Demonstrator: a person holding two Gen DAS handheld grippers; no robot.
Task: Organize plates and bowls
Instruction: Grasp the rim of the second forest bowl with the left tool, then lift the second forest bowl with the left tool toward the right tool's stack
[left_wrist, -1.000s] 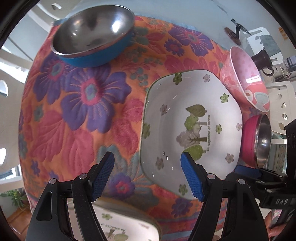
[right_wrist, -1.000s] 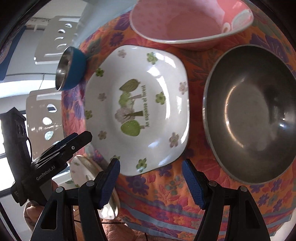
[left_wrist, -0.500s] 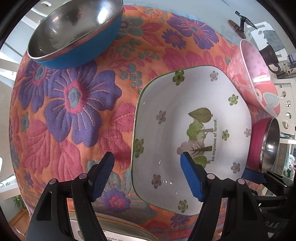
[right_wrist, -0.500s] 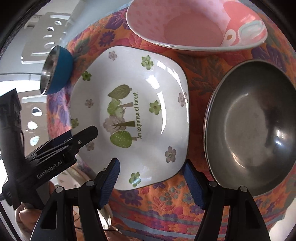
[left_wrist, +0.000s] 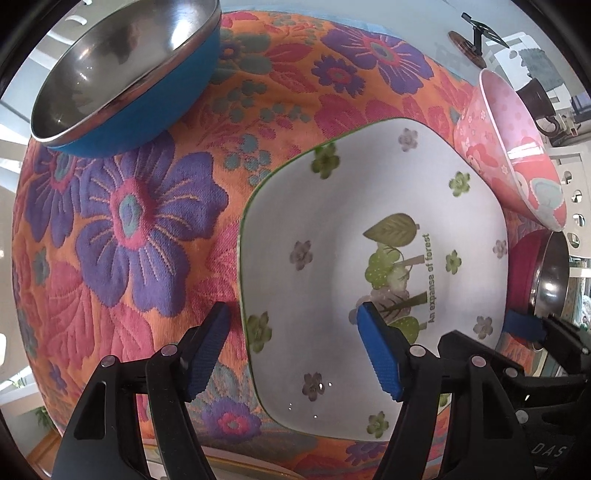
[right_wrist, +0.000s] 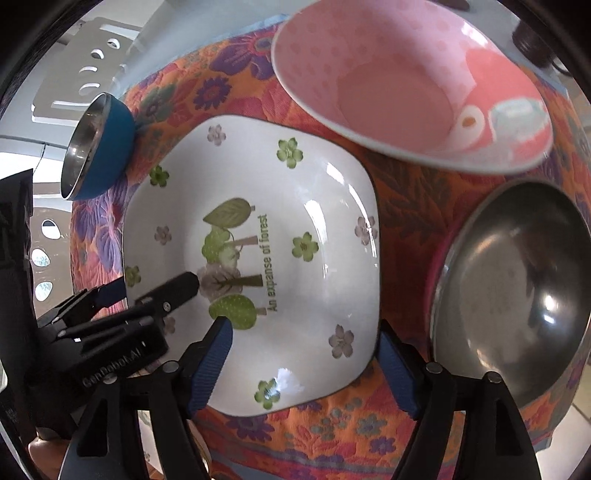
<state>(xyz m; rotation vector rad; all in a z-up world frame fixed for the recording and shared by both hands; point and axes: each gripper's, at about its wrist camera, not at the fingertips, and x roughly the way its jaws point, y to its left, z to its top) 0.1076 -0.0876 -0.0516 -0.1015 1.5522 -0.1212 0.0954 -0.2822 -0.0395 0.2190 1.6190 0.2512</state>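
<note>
A white square ceramic plate (left_wrist: 369, 236) printed with small green and grey flowers, cartoon trees and the words "An expanse of forest" fills the centre of both wrist views, lying on an orange tablecloth with purple and pink flowers (left_wrist: 147, 229). In the left wrist view, the left gripper (left_wrist: 293, 336) straddles the plate's left rim with its blue-padded jaws spread wide: one pad sits over the cloth just outside the rim, the other over the printed trees. In the right wrist view, the right gripper (right_wrist: 304, 354) is likewise wide apart at the lower centre of the frame, one blue pad over the plate near the green tree, the other just beyond the plate's lower right corner; neither gripper clamps anything.

A blue bowl with a steel lining (left_wrist: 122, 74) stands at the upper left of the left view. A pink patterned bowl (right_wrist: 406, 92) sits at the top of the right view, just beyond the plate. A steel-lined bowl with a red outside (right_wrist: 517, 288) occupies that frame's right edge, beside the plate. The left tool's black body at lower left carries a label reading roughly "GenRobot.AI"; in the left view, "DAS" shows at lower right.
</note>
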